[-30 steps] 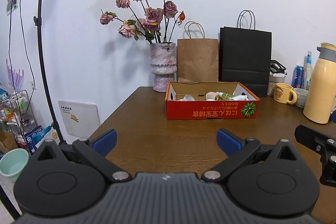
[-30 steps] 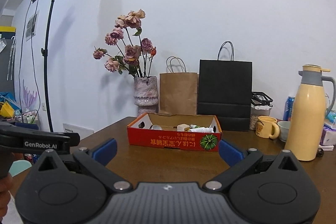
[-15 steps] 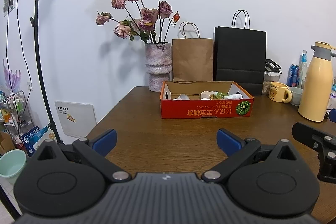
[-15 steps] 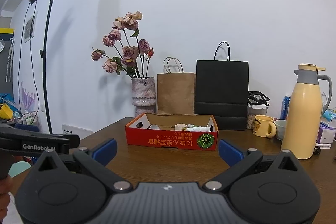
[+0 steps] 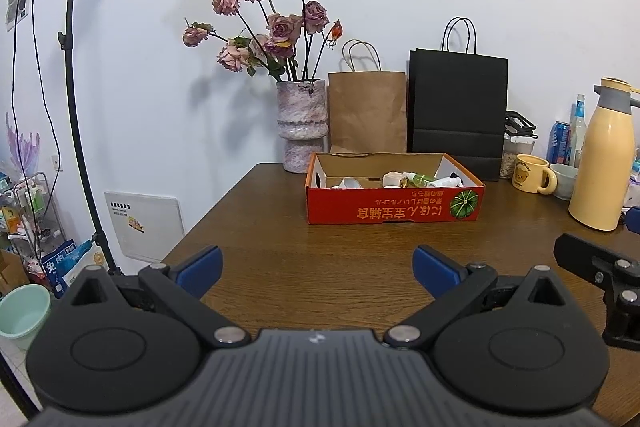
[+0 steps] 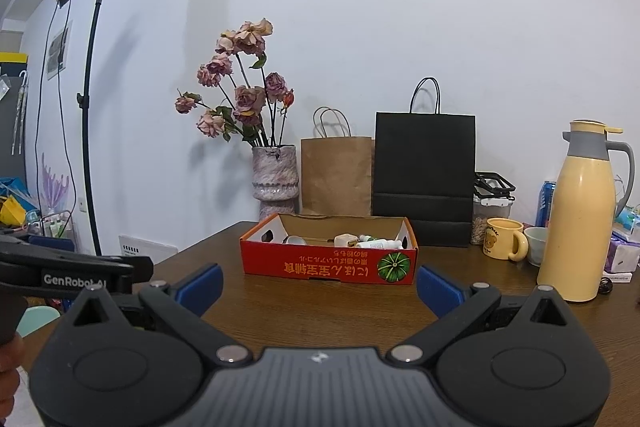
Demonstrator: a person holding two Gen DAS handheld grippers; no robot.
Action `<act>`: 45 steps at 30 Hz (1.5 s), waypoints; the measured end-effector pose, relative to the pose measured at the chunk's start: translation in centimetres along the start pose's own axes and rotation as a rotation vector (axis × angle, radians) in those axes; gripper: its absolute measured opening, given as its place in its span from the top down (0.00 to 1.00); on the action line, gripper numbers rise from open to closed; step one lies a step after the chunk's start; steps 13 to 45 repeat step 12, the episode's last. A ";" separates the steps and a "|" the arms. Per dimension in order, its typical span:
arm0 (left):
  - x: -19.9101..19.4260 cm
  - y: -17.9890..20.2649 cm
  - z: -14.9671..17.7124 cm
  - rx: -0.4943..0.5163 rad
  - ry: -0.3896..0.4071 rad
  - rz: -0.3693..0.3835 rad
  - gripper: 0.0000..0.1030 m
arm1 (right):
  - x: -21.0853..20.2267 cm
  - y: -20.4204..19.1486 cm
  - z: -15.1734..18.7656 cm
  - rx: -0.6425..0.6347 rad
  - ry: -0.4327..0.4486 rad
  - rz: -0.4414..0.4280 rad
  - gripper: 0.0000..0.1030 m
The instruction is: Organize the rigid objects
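Note:
A shallow red cardboard box (image 5: 394, 207) (image 6: 328, 265) sits on the brown wooden table (image 5: 320, 267) (image 6: 320, 307), toward the back. Inside it lie several small items: white bottles, a small green bottle (image 5: 420, 180) and a white cup (image 5: 350, 183). My left gripper (image 5: 316, 269) hovers open over the table's near part, well short of the box, with nothing between its blue fingers. My right gripper (image 6: 318, 285) is also open and empty, likewise short of the box. Part of the right gripper's body shows at the right edge of the left wrist view.
Behind the box stand a vase of dried roses (image 5: 302, 125), a brown paper bag (image 5: 366, 113) and a black paper bag (image 5: 458, 115). A yellow thermos (image 6: 580, 215), yellow mug (image 6: 504, 239), cups and cans crowd the right. A light stand (image 5: 80, 107) rises left of the table.
Both grippers have drawn back and up slightly, so the box and bags look a little smaller and farther. Both stay open; nothing on the table has moved.

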State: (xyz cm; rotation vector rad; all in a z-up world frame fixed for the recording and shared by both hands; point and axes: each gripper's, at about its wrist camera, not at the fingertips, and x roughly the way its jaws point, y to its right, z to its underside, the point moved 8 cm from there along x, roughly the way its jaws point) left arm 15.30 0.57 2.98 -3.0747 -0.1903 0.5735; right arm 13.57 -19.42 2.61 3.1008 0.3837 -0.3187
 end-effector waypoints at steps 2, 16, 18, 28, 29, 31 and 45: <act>0.0 0.0 0.0 -0.001 0.000 0.001 0.00 | 0.0 0.0 0.0 0.000 0.000 0.000 0.00; 0.1 -0.2 0.1 -0.007 -0.006 -0.001 0.00 | 0.2 -0.2 0.2 -0.001 -0.003 0.000 0.00; 0.1 -0.2 0.1 -0.007 -0.006 -0.001 0.00 | 0.2 -0.2 0.2 -0.001 -0.003 0.000 0.00; 0.1 -0.2 0.1 -0.007 -0.006 -0.001 0.00 | 0.2 -0.2 0.2 -0.001 -0.003 0.000 0.00; 0.1 -0.2 0.1 -0.007 -0.006 -0.001 0.00 | 0.2 -0.2 0.2 -0.001 -0.003 0.000 0.00; 0.1 -0.2 0.1 -0.007 -0.006 -0.001 0.00 | 0.2 -0.2 0.2 -0.001 -0.003 0.000 0.00; 0.1 -0.2 0.1 -0.007 -0.006 -0.001 0.00 | 0.2 -0.2 0.2 -0.001 -0.003 0.000 0.00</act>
